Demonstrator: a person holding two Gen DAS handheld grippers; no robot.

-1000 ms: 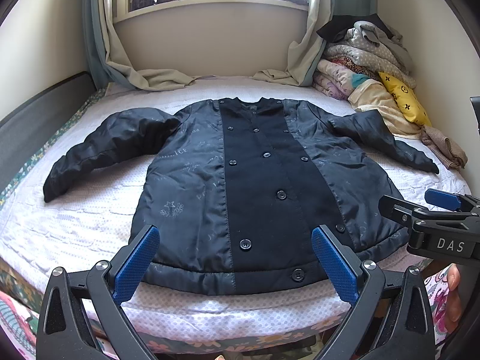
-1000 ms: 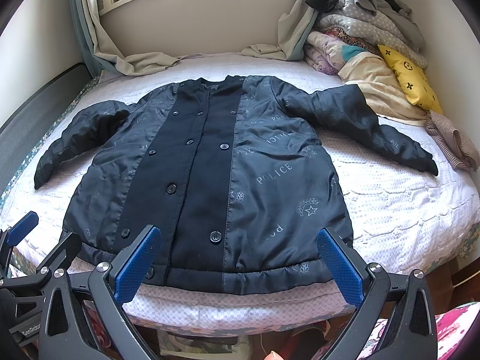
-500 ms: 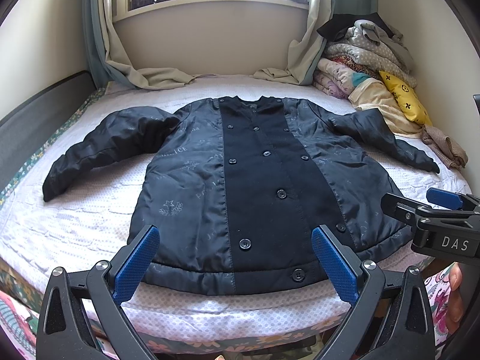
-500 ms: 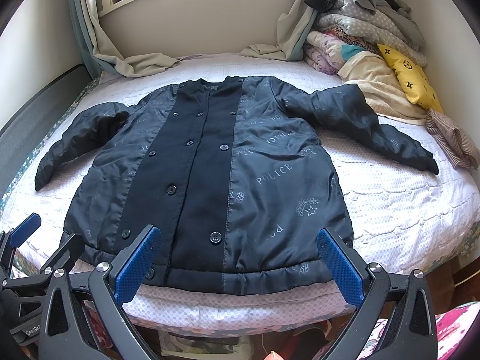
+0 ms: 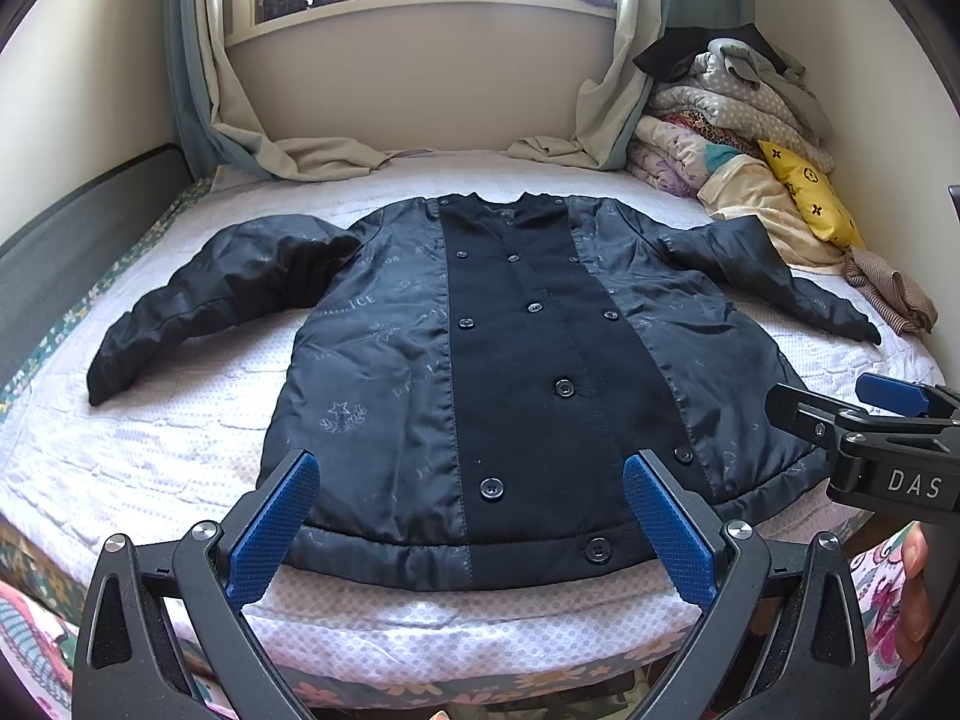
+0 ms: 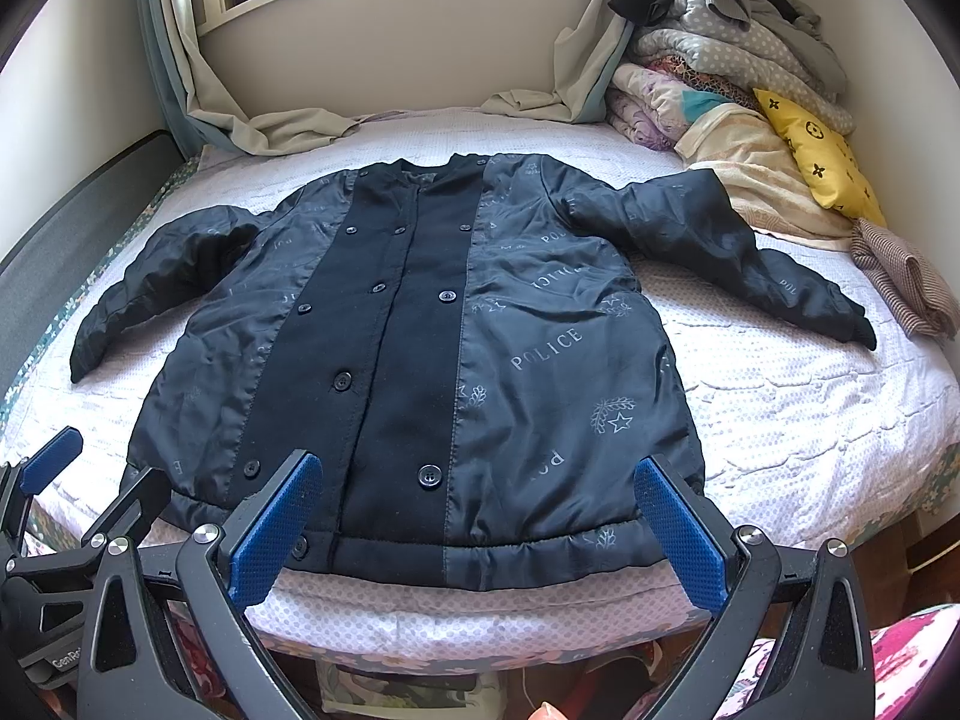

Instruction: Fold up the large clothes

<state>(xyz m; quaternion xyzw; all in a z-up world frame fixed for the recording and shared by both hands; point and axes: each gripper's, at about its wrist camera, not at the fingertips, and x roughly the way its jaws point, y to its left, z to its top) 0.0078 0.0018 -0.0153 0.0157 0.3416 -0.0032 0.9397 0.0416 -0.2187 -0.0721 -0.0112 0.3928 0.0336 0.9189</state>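
The dark coat [image 5: 510, 372] lies flat, buttons up, sleeves out on the bed [image 5: 150, 450] — prepped for folding. The left gripper [image 5: 471, 516] and right gripper [image 6: 477, 525] hover at the hem, jaws spread wide, nothing held.

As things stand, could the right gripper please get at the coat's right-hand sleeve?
Probably yes: the right gripper is open and empty, and the sleeve lies flat on the bed with nothing on it.

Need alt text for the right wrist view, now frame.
A dark navy padded coat printed with POLICE lies flat, buttoned and sleeves spread, on a white quilted bed. The open right claw hovers at its hem, with the left claw at the frame's lower left. Folded bedding is piled far right.
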